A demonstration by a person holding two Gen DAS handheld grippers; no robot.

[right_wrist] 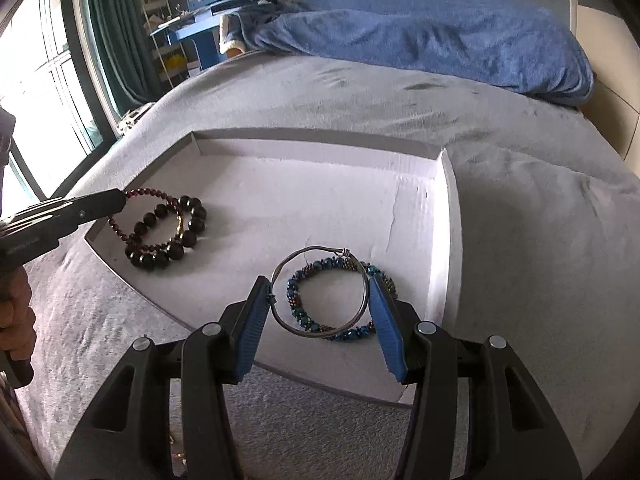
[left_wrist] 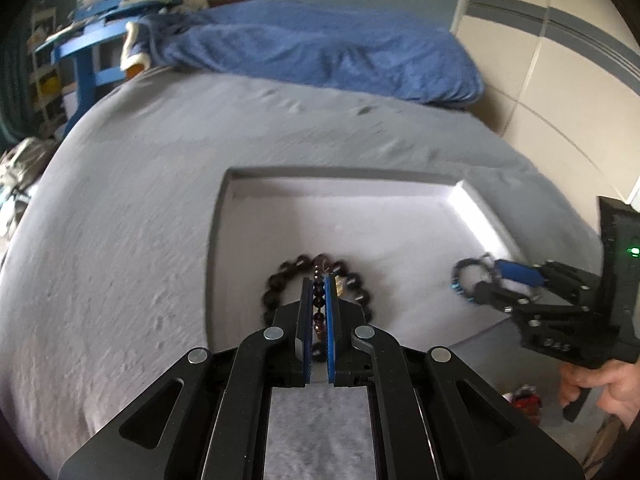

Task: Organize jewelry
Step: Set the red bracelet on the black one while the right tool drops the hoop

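A shallow white tray [right_wrist: 320, 184] lies on the grey bed. My left gripper [left_wrist: 319, 280] is shut on a thin dark-red bead bracelet [right_wrist: 140, 194], held over a bracelet of big black beads [right_wrist: 192, 216] lying at the tray's left; the black beads also show in the left wrist view [left_wrist: 276, 280]. My right gripper [right_wrist: 320, 284] stands wide, its blue pads touching both sides of a silver wire bangle [right_wrist: 316, 250], which overlaps a blue beaded bracelet [right_wrist: 296, 292] lying on the tray's right part. In the left wrist view the right gripper [left_wrist: 488, 276] is at the right with the blue bracelet [left_wrist: 460, 276].
A blue blanket [right_wrist: 440, 40] is heaped at the far end of the bed. A blue desk with books [right_wrist: 208, 36] and a window with green curtains [right_wrist: 100, 40] stand at the far left. A tiled wall [left_wrist: 560, 60] runs along the right.
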